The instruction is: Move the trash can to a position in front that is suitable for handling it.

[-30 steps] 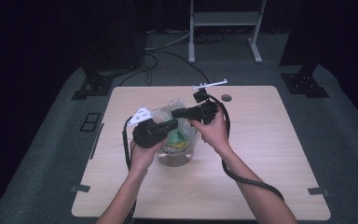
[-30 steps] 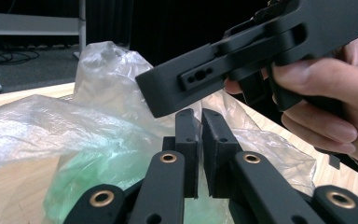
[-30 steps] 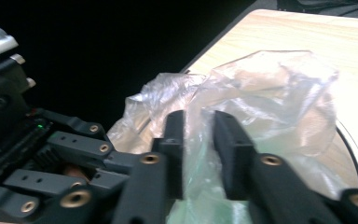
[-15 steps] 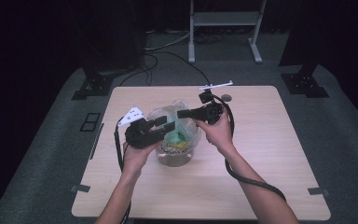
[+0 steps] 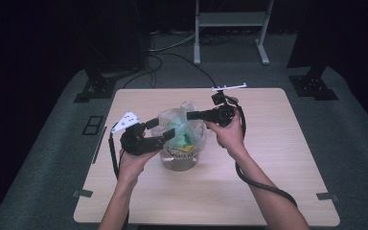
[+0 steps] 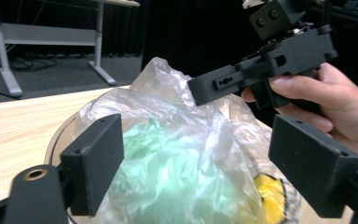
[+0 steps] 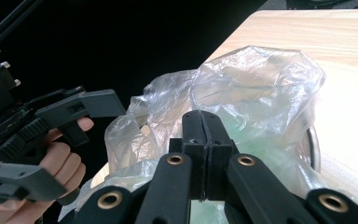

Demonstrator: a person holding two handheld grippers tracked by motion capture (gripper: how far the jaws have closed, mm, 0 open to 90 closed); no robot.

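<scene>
At the middle of the table, a clear plastic bag sits bunched up in a round glass bowl, and the two grippers stand on either side of it. The left gripper is just beside the bag's left flank, level with its crumpled top; its jaws have just been opening and now stand wide, the film bulging between them in the left gripper view without either pad pressing on it. The right gripper comes in from the opposite side with its jaws closed flat together, apparently pinching a fold of the film near the top, though the pinch itself is hidden. So the bag lies straight ahead of the open left gripper, its long axis rising upright out of the bowl, and that hand seems better placed for a fresh hold lower down. The bag is thin, wrinkled and translucent, with something green and a yellow patch showing through.
</scene>
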